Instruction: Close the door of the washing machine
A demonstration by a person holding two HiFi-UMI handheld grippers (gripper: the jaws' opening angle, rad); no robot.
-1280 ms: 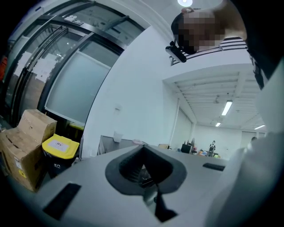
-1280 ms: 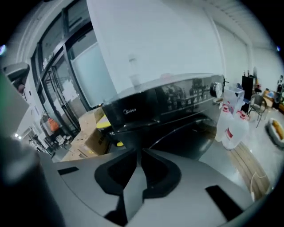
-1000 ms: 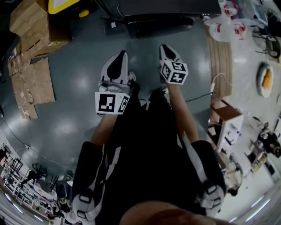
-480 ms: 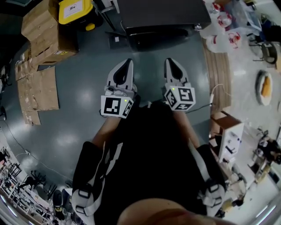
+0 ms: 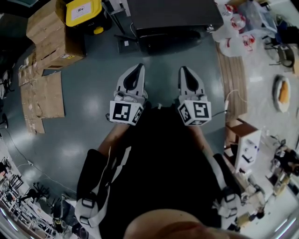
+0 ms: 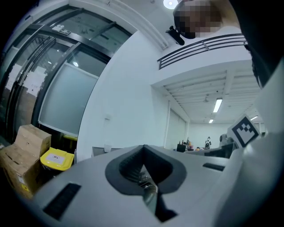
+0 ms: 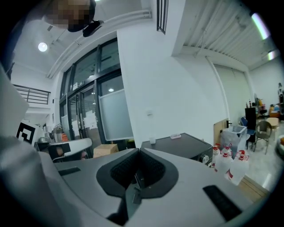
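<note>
Washing machine (image 5: pixel 173 14) is a dark, flat-topped box.

Cardboard boxes (image 5: pixel 51 35) beside yellow bin (image 5: pixel 83 11); flattened cardboard (image 5: pixel 42 100) nearby.

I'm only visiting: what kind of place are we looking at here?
Probably a workshop or lab hall rather than a home: stacked cardboard boxes on a bare grey floor, a tall glass front, and a dark washing machine standing in the open.
</note>
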